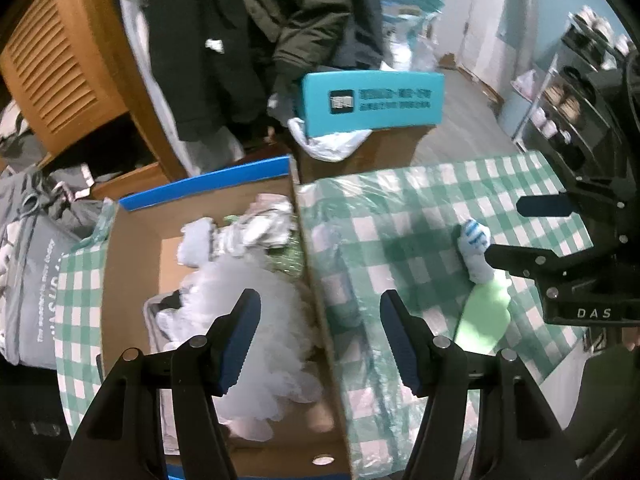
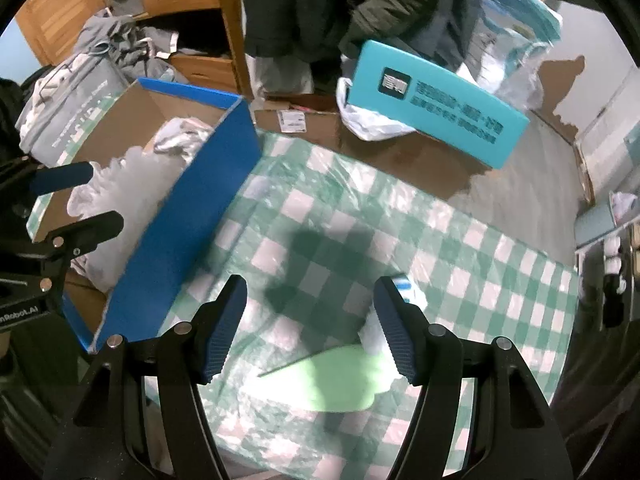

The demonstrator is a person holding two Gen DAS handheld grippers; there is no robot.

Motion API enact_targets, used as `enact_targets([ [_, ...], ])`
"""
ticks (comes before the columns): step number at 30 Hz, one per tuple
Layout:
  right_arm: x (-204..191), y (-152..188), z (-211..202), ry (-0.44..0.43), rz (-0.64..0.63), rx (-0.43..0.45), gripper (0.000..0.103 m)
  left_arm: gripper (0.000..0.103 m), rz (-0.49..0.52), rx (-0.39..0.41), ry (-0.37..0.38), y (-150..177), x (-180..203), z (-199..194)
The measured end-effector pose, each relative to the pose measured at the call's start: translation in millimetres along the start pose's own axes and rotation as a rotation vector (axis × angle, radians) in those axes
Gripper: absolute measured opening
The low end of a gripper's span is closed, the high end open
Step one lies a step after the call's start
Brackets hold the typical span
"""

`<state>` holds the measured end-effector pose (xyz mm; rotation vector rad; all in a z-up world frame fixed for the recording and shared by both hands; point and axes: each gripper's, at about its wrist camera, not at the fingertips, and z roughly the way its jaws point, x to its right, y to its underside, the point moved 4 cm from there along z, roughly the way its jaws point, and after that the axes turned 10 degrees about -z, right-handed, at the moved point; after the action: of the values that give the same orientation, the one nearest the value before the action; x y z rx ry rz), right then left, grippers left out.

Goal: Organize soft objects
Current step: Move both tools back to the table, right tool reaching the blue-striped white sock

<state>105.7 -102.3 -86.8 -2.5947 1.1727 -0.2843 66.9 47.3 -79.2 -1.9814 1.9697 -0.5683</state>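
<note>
Green and white, knitted by the look of it: two socks left on the checked cloth, one pale green sock lying flat, one white sock with blue stripes touching its end. Both probably light, limp, easy to pinch anywhere; best taken mid-length, where a fold bunches between the pads, though the plastic-covered cloth may lift along with it. Right gripper poised just above the pair, jaws wide, nothing between them. Left gripper likewise wide and empty, straddling the wall of the one cardboard box, blue on the outside. Inside that box, a frilly white tulle piece and several crumpled pale garments, too tangled to count.
</note>
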Motion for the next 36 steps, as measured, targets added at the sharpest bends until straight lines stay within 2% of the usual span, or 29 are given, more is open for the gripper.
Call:
enact_targets([
  [13, 26.5, 39.7, 10.5, 0.004, 0.082, -0.034, 0.070, 0.064, 0.097, -0.052, 0.016, 19.5, 48.4, 16.3],
  [20, 47.4, 54.9, 26.9, 0.014, 0.141, -0.062, 0.070, 0.064, 0.089, -0.095, 0.034, 24.5, 61.0, 33.6],
  [36, 75.2, 60.8, 82.6, 0.006, 0.234, -0.122, 0.070, 0.065, 0.090, -0.156, 0.001, 18.8, 80.8, 81.9],
])
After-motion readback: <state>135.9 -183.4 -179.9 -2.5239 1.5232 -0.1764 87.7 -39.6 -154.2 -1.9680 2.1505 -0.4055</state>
